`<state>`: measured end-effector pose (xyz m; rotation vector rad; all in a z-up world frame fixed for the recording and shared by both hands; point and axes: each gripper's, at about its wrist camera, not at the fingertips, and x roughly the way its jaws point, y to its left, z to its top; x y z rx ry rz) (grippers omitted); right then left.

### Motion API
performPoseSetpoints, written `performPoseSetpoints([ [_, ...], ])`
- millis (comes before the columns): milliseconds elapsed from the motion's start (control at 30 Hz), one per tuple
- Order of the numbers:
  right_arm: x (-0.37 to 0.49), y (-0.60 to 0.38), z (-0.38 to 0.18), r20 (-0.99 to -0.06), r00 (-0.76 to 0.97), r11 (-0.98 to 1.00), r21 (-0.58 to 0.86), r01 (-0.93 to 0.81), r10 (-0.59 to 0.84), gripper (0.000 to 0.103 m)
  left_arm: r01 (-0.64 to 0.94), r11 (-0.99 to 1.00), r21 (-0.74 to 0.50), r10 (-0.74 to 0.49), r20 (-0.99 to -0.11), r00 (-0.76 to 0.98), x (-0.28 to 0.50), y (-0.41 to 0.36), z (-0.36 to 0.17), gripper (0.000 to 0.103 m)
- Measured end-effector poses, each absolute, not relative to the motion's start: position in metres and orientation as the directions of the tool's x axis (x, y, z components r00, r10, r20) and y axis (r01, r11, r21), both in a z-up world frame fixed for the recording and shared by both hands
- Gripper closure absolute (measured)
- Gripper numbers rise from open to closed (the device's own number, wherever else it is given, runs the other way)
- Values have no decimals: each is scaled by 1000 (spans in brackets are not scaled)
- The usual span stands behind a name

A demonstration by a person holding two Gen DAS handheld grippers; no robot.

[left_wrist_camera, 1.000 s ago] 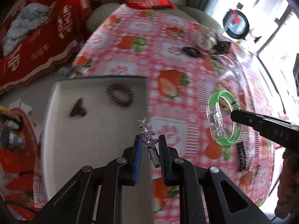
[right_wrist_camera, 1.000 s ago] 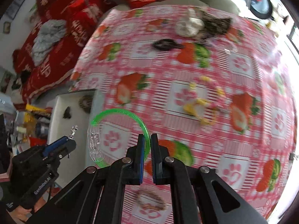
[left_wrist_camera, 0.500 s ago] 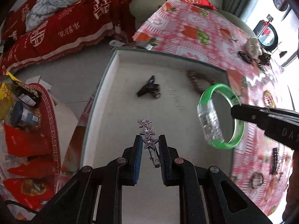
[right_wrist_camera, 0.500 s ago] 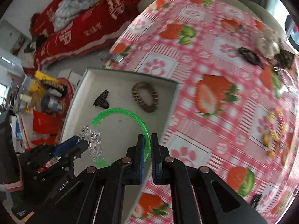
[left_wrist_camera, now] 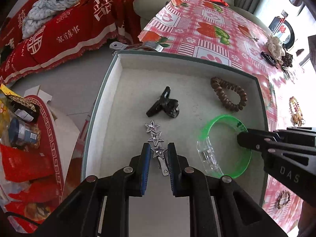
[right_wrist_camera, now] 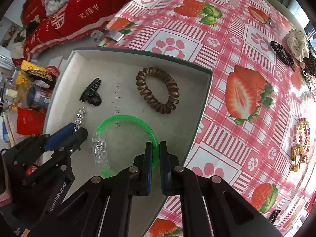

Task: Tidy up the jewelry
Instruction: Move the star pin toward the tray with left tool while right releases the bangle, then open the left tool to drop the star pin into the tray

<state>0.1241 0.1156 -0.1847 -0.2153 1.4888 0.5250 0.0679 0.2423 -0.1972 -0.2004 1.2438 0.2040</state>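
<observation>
My left gripper point(left_wrist_camera: 158, 148) is shut on a silver star hair clip point(left_wrist_camera: 155, 138) and holds it over the white tray point(left_wrist_camera: 118, 79). My right gripper point(right_wrist_camera: 156, 148) is shut on a green bangle point(right_wrist_camera: 126, 118) with a clear clasp, also over the tray point(right_wrist_camera: 205, 90); it shows in the left wrist view point(left_wrist_camera: 223, 148) too. In the tray lie a black claw clip point(left_wrist_camera: 165, 104) and a brown coil hair tie point(left_wrist_camera: 229, 96). The star clip shows small in the right wrist view point(right_wrist_camera: 79, 118).
The tray sits at the edge of a pink strawberry tablecloth point(right_wrist_camera: 246, 49). On the cloth lie a yellow-pink bead bracelet point(right_wrist_camera: 300, 140), a dark bead bracelet point(right_wrist_camera: 282, 53), a cream scrunchie point(right_wrist_camera: 298, 43) and other pieces. A red-covered sofa point(left_wrist_camera: 59, 19) and a snack bin point(left_wrist_camera: 23, 128) stand at left.
Both grippers have moved left from above the tablecloth to over the tray and come lower, each still holding its piece.
</observation>
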Motion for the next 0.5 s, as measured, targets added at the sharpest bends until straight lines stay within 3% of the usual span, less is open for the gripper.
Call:
performPoseSetpoints([
  [500,147,127,-189,-984,50,881,129,-455,170,95,-241,970,17,97,-940,328,91,244,-198,79],
])
